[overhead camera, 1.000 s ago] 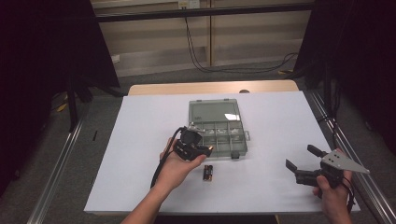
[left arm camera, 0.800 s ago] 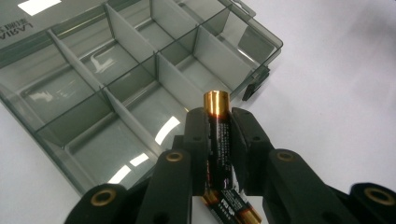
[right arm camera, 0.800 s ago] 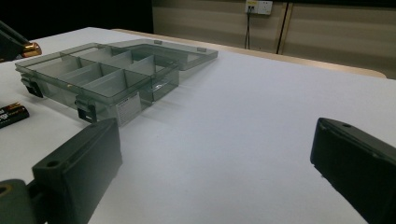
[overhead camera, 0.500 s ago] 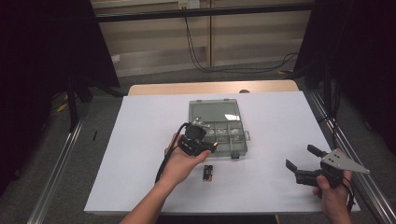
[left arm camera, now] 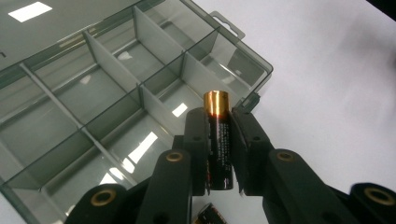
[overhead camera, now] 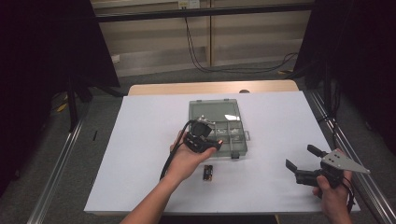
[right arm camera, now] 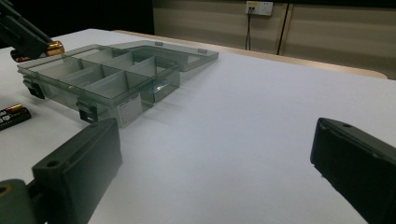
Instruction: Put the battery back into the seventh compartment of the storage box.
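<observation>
Left tool [left arm camera: 219, 154] pinches a battery [left arm camera: 218, 140], long axis along the jaws, copper tip just over the near corner compartment of the open organizer box [left arm camera: 93, 107]. Spare battery [overhead camera: 208, 173] lies nearer than the box. Right tool [overhead camera: 306, 164] spread, well right of it.

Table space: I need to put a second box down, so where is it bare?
Bare: the white sheet left of the organizer box, and between it and the right gripper. Crowded: its near edge, with the left gripper and a loose battery.
</observation>
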A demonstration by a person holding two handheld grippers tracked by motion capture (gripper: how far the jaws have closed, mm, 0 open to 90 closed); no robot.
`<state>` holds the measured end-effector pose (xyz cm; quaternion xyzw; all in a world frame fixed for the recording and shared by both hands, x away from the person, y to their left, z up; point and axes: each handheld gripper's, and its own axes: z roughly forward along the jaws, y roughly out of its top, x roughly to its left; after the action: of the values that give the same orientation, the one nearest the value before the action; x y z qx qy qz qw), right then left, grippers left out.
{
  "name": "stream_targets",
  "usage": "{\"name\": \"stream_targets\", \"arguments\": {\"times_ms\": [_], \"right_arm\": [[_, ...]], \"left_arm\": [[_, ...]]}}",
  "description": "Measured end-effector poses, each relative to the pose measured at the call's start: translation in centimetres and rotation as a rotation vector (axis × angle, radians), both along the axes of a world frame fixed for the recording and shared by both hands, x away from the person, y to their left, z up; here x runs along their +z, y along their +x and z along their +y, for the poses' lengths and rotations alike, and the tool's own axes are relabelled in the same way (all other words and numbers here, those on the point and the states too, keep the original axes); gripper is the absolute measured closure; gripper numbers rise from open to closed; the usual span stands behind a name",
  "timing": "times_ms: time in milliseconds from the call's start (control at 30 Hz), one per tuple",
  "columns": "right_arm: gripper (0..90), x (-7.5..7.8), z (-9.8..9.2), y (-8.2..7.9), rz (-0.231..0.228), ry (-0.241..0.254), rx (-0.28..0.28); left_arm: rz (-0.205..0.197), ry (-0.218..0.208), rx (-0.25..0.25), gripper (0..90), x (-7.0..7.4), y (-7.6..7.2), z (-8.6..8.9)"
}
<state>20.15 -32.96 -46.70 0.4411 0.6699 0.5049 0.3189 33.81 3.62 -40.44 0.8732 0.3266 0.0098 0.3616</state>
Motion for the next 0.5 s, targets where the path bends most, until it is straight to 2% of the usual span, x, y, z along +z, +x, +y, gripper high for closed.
{"name": "stream_targets", "arguments": {"times_ms": [200,367,400,433,467,500], "right_arm": [[1.3,0.0,0.0,0.1,0.000,0.005,0.005],[1.2,-0.1,-0.1,0.2,0.010,0.012,0.004],[1.2,-0.1,0.0,0.2,0.009,0.010,0.003],[1.2,-0.1,0.1,0.1,0.005,0.009,-0.001],[1.2,0.0,0.0,0.1,-0.002,0.001,0.005],[1.2,0.0,0.1,0.0,-0.003,0.002,0.005]], "left_arm": [[0.006,-0.004,-0.002,77.0,-0.2,0.5,-0.7],[0.013,-0.028,0.012,77.0,-0.5,0.7,-1.3],[0.010,0.001,-0.010,77.0,-0.5,0.8,-1.2],[0.010,-0.007,-0.007,77.0,-0.6,0.9,-1.3],[0.013,0.009,-0.014,77.0,-0.7,1.0,-1.3],[0.016,-0.001,-0.006,77.0,-0.8,1.1,-1.4]]}}
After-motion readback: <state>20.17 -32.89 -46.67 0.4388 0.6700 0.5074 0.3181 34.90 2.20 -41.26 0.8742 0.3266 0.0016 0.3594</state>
